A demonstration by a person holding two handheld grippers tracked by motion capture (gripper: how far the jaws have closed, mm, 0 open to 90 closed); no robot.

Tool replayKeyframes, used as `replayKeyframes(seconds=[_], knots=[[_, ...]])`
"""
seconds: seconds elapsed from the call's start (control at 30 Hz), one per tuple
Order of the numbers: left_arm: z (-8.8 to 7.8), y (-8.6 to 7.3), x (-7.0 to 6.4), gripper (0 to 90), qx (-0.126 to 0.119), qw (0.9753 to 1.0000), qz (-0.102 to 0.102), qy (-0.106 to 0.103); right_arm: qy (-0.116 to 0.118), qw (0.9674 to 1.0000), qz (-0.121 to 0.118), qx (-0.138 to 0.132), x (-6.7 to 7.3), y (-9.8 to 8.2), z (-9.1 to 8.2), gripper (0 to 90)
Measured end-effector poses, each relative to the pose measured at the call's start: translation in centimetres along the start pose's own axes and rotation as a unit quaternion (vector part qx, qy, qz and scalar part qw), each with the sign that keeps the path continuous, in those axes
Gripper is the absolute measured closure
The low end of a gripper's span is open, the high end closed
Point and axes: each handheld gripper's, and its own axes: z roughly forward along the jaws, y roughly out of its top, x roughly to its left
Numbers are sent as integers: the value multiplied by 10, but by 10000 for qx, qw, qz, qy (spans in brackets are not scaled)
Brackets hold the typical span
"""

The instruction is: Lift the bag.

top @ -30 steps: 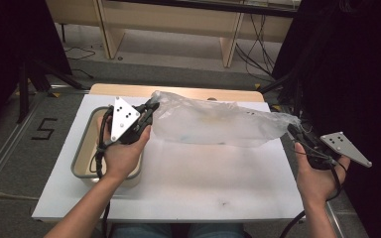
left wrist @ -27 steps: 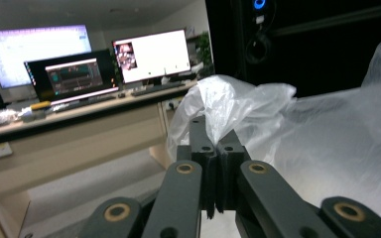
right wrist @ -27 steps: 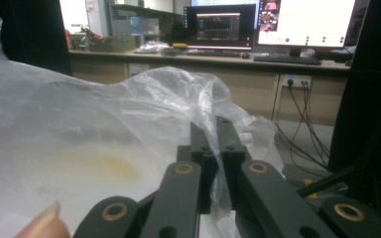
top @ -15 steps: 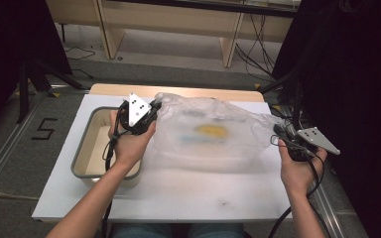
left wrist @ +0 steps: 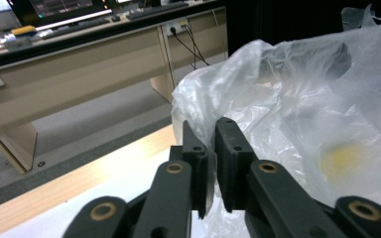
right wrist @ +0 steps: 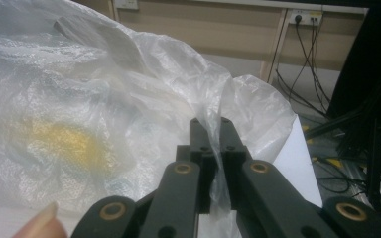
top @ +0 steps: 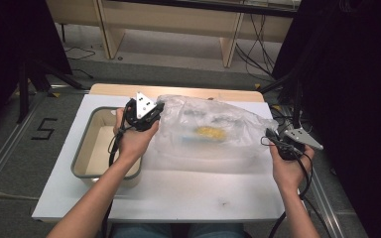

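My left gripper (top: 155, 110) sits at the left end of the clear plastic bag (top: 213, 131). Its jaws have just been opening a little: in the left gripper view (left wrist: 211, 148) a narrow gap shows between them, with film hanging in the gap, and I cannot tell whether the pads still press it. My right gripper (top: 273, 140) is clamped on a pinch of film at the bag's right end; in the right gripper view (right wrist: 212, 136) the thin plastic runs up out of the closed jaws. The bag lies between my two tools on the white table (top: 178, 193), a yellow thing (top: 209, 132) showing through its middle. A shallow tray (top: 87, 148) stands just left of my left hand.

A second ago the bag hung stretched and higher between my hands; now it has come down onto the table and spreads slacker, and my right hand has moved inward. Its long axis runs left to right across the table, one end at each gripper.
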Motion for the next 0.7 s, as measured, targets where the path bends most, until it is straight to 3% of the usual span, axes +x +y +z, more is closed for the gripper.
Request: replayKeyframes(seconds=[0.13,0.43,0.53,0.7], knots=[[4,-2,-2,726,147,9999,-23,-37,29,10000,-9,81,0,-2,2,886],[4,-3,1,448,381,9981,-470,113,7,10000,47,77,-1,-3,2,869],[1,-2,2,380,417,9969,-655,99,-26,10000,60,54,-1,-2,2,862],[-4,1,0,328,371,9967,-719,-15,-50,10000,68,21,-1,0,2,847]])
